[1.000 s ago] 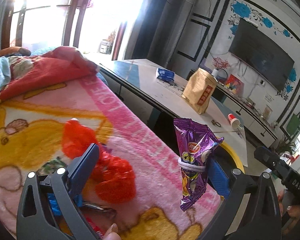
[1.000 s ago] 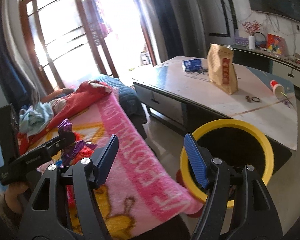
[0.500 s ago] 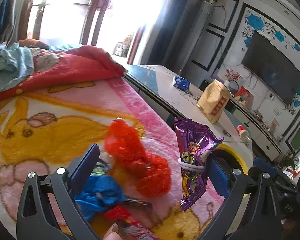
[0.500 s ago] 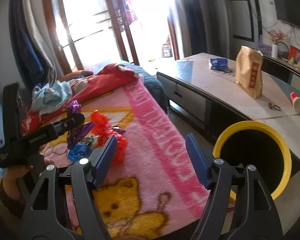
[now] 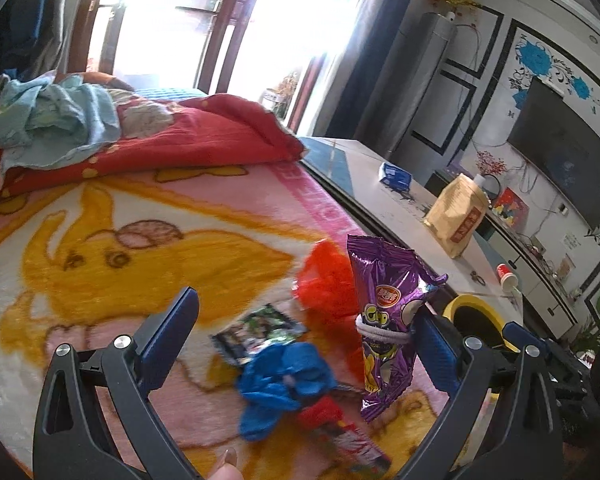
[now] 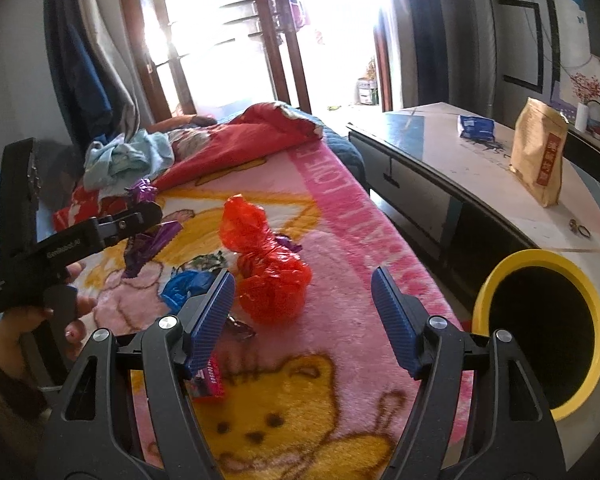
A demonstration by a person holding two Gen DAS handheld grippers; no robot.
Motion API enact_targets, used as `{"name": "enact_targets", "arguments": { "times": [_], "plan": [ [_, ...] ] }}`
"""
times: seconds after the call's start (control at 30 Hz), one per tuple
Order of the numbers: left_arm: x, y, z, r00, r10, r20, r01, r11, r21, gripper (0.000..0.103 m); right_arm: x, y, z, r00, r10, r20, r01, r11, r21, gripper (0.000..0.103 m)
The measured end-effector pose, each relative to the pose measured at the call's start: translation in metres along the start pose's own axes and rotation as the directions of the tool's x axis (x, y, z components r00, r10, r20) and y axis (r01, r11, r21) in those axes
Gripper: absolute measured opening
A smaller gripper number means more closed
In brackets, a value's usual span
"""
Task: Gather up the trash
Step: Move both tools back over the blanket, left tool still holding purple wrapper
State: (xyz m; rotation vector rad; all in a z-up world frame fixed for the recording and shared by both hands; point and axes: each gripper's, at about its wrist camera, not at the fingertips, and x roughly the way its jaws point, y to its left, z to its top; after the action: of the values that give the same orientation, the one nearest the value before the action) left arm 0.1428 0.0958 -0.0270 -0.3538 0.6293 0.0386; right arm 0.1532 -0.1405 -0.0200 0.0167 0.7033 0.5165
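While the right tool hovers spread wide above the red bag on the blanket, it should descend squarely and pinch the knotted middle; the left tool gapes, purple wrapper banded to one finger.

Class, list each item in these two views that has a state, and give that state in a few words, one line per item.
left gripper: open
right gripper: open, empty
purple snack wrapper: stuck to one left finger
red plastic bag: knotted, lying on blanket
blue plastic bag: crumpled
yellow-rimmed bin: open-topped
brown paper bag: upright
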Motion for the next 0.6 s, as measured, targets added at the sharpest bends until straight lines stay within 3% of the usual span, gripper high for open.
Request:
{"name": "enact_targets", "arguments": {
  "times": [0.3, 0.6],
  "plan": [
    [-0.009, 0.029, -0.009, 0.999, 0.049, -0.013, -0.049, 0.998, -0.025, 0.096, 0.024, 0.008, -0.001, 0.999, 0.012, -0.049, -0.013, 1.0, -0.01, 0.066],
    [-0.011, 0.043, -0.021, 0.998, 0.049, -0.038, -0.05, 0.998, -0.031, 0.096, 0.047, 0.015, -0.004, 0.996, 0.003, -0.086, -0.007, 0.999, -0.048, 0.076]
  ]
}}
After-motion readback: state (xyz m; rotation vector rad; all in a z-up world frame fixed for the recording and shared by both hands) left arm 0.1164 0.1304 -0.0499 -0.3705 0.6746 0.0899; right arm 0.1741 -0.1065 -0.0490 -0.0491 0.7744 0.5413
